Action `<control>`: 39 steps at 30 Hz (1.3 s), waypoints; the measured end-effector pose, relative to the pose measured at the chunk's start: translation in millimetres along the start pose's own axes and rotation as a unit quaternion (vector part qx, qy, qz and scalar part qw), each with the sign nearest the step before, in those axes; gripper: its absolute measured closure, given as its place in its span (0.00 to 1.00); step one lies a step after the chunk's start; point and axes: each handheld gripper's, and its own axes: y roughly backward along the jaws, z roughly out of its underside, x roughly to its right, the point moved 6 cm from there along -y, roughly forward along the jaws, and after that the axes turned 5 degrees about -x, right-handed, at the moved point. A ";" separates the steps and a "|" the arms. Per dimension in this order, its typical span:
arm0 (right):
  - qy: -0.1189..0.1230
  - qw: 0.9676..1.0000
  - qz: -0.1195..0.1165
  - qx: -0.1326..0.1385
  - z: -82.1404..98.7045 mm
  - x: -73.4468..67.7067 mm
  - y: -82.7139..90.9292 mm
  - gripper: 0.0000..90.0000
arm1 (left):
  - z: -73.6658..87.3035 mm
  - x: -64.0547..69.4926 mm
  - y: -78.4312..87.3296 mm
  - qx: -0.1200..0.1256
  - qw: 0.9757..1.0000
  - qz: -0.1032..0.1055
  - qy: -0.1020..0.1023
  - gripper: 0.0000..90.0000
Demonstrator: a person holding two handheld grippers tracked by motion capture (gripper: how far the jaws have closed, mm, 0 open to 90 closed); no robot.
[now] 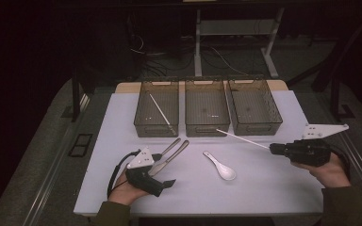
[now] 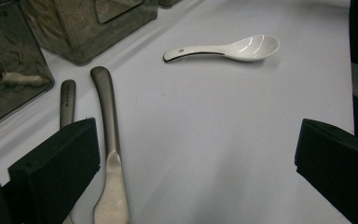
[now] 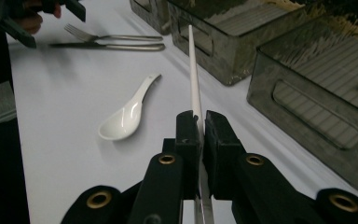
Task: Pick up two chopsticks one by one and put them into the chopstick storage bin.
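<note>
My right gripper (image 1: pixel 272 149) (image 3: pixel 198 122) is shut on a white chopstick (image 1: pixel 242 139) (image 3: pixel 194 70), which points left toward the middle bin (image 1: pixel 206 107). A second white chopstick (image 1: pixel 161 112) lies slanted in the left bin (image 1: pixel 156 108). On the white table cover a white ceramic spoon (image 1: pixel 221 167) (image 2: pixel 228 48) (image 3: pixel 125 114) lies between my hands. A metal knife (image 1: pixel 172 157) (image 2: pixel 108 140) and a metal fork (image 1: pixel 165 149) (image 2: pixel 67 100) lie side by side at my left gripper (image 1: pixel 167 182) (image 2: pixel 196 158), whose jaws stand wide open and hold nothing.
Three dark see-through bins stand in a row at the back of the table; the right bin (image 1: pixel 254 106) (image 3: pixel 317 88) is nearest my right gripper. The white cover (image 1: pixel 264 188) ends at the table's front edge near my hands. Desk legs and cables lie beyond.
</note>
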 end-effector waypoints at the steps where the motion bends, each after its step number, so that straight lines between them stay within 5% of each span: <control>1: -0.001 1.000 0.001 0.001 -2.5 -0.2 -1.2 0.94 | 0.1 -0.1 0.0 -0.001 1.000 -0.001 -0.001 0.00; 17: -0.007 0.999 0.034 0.012 -48.2 -5.1 -36.1 0.94 | -0.7 1.4 -1.1 0.000 1.000 0.001 -0.002 0.00; 39: -0.008 0.997 0.069 -0.017 -138.7 -16.7 -128.9 0.94 | -2.6 2.9 0.3 0.009 1.000 0.006 0.003 0.00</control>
